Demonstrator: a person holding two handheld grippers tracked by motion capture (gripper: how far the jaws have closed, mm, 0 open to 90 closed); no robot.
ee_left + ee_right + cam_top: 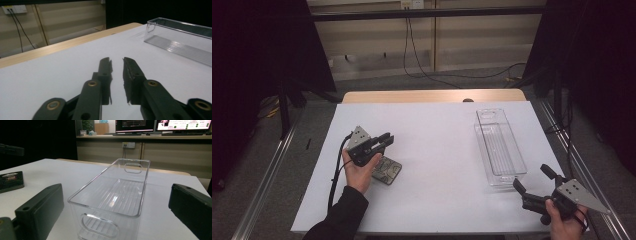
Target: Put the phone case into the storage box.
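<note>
Barely started: your left gripper [388, 140] is nearly closed on nothing, the dark flat pack [387, 171] is on the table beside it, the clear bin [500, 149] is empty, and your right gripper [533, 182] is wide apart.

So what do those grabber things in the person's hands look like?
Each gripper is black with two long jaws. The left gripper and right gripper both carry a grey three-cornered plate on top. A black cable trails from the left one, beside a dark sleeve.
</note>
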